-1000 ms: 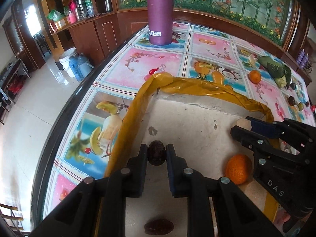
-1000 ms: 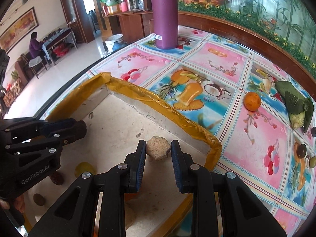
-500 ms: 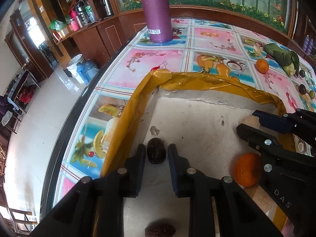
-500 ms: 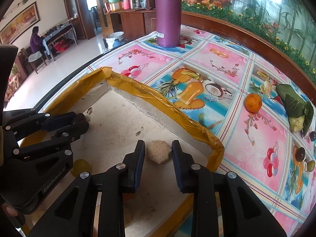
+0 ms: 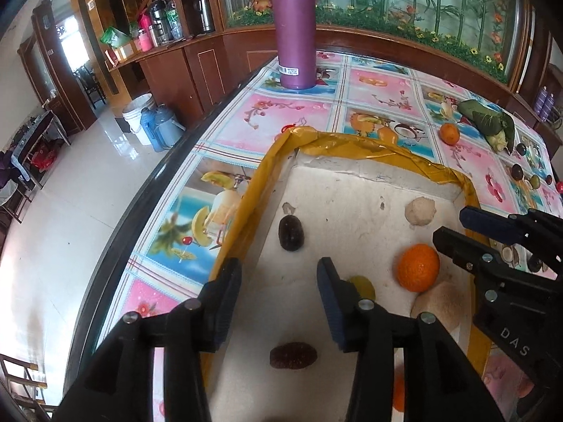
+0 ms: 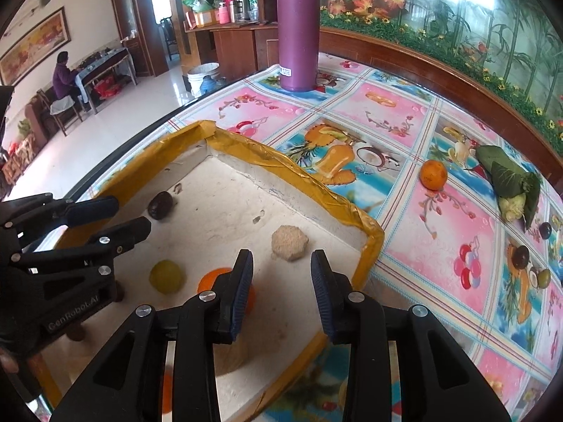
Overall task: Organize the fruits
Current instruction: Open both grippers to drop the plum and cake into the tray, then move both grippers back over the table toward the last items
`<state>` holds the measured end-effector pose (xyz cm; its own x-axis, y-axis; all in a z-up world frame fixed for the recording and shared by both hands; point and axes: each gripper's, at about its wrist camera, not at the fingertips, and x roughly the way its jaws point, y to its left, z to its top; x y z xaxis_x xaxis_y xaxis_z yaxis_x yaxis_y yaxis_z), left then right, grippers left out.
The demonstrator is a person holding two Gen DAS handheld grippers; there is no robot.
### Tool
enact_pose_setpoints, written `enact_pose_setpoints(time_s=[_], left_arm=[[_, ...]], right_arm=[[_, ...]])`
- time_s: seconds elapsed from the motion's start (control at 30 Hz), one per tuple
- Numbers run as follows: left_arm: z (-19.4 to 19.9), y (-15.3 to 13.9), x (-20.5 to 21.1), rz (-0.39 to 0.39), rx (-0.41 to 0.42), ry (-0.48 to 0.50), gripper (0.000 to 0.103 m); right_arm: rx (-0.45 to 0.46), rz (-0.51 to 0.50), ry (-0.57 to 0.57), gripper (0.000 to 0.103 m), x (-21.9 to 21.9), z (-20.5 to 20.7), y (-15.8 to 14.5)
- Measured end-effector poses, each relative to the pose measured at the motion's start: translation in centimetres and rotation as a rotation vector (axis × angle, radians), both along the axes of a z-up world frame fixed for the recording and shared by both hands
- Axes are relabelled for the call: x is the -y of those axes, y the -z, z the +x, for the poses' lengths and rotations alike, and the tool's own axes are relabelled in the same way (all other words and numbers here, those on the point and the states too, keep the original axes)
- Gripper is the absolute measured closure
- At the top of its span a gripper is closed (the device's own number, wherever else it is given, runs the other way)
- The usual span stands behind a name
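Looking down into the tray (image 5: 369, 147) with both grippers, yellow tape all round its rim, sitting on the fruit-print tabletop (image 6: 440, 246).

My left gripper (image 5: 279, 281) has its jaws opening, nothing between them. The dark plum-like fruit (image 5: 291, 235) lies just beyond the tips on the tray floor, close to the left wall, long axis running near-to-far. A second dark wrinkly fruit (image 5: 293, 355) lies nearer to me, under the gripper, long axis left-to-right.

My right gripper (image 6: 281, 281) is opening too, and the pads aren't touching anything. The beige hexagon-ish biscuit thing (image 6: 289, 242) lies flat on the tray floor just past the tips, near the tray's right far corner.

Also in the tray: an orange (image 5: 418, 267), a yellow-green round fruit (image 6: 166, 276), and a pale brownish round thing (image 5: 441, 302) near the right wall; can't tell what that one is.

Outside the tray, on the tabletop to the right: another orange (image 6: 433, 174), a leaf-wrapped bundle (image 6: 510, 176), and a few small dark and green fruits (image 6: 520, 256). A tall purple bottle (image 5: 295, 31) stands upright at the far edge.
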<state>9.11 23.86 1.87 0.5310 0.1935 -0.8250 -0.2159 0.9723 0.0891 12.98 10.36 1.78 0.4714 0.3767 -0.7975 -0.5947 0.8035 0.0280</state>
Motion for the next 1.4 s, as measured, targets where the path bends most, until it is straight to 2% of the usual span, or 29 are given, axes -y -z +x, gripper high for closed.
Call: enact_pose_setpoints(time_s=[0.17,0.37,0.6,0.9,1.17,1.4], left_arm=[[-2.7,-0.6,0.6,0.009,0.027,-0.026,0.038],[-6.6,-2.1,1.8,0.009,0.092,-0.053,0.025],[-9.8,-2.8,4.0,-0.028,0.129,-0.062,0.024],[-11.2,-3.0,9.1,-0.046,0.130,-0.003,0.023],[-11.5,-2.8,13.9,-0.042,0.110,0.070,0.019],[-11.2,-1.8,16.6,-0.043,0.059,0.102,0.019]], right_arm=[[0.010,0.038,-0.002,0.070,1.3,-2.4,-1.6],[0.008,0.064,-0.018,0.069,3.5,-6.1,-2.7],[-0.004,0.077,-0.010,0.069,7.3,-10.0,-3.0],[-0.015,0.098,0.070,0.069,14.1,-12.8,-2.6],[-0.011,0.119,0.172,0.069,20.1,-12.3,-2.6],[-0.025,0.131,0.231,0.068,23.7,-9.0,-1.4]])
